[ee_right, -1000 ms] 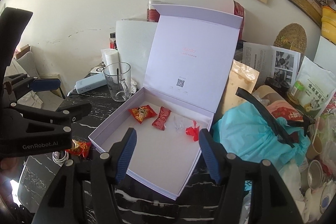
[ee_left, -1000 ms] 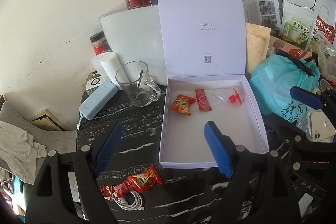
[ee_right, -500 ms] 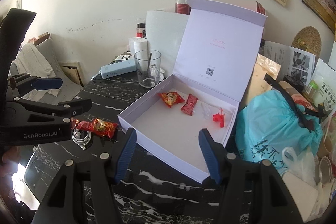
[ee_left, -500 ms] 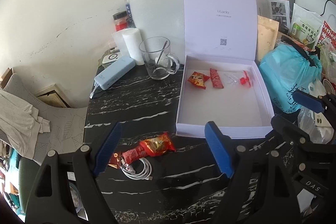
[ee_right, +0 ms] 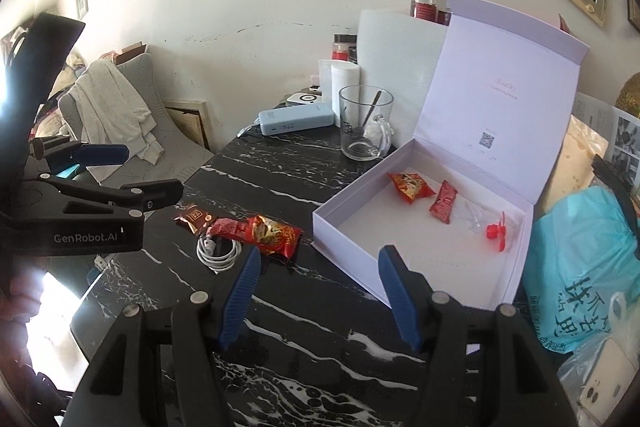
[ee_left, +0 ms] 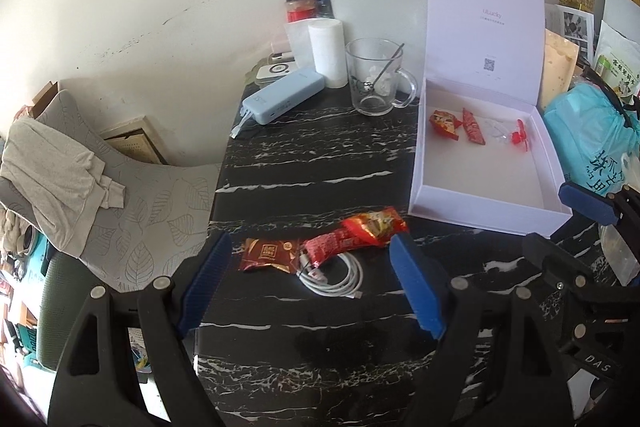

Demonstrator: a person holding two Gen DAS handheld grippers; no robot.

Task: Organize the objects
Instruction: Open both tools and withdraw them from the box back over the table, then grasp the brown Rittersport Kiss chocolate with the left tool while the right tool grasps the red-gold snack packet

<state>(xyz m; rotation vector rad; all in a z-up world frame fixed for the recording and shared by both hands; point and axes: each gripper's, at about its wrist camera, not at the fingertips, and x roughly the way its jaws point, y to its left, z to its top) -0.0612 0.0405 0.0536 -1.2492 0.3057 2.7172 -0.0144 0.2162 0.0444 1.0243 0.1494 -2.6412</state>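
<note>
On the black marble table (ee_left: 312,163) lie a red snack packet (ee_left: 374,223), a long red packet (ee_left: 328,247), a dark red packet (ee_left: 268,254) and a coiled white cable (ee_left: 336,277). My left gripper (ee_left: 309,241) hangs open above this pile, touching nothing. To the right an open white box (ee_left: 480,215) holds two red packets (ee_left: 444,123) and a small red fan (ee_left: 520,139). My right gripper (ee_right: 319,254) is open and empty over the table by the box's (ee_right: 352,267) near corner, with the pile's snack packet (ee_right: 276,233) to its left.
A glass mug with a spoon (ee_left: 376,83), a blue power bank (ee_left: 284,97) and a white roll (ee_left: 326,51) stand at the back. A teal bag (ee_left: 588,143) and clutter crowd the box's right side. A phone (ee_right: 600,387) lies near right. A cloth-draped chair (ee_left: 52,163) is left of the table.
Both grippers have drawn back and to the left, away from the box. The pile of packets and cable now lies between the left gripper's fingers in its view. Neither opening has altered.
</note>
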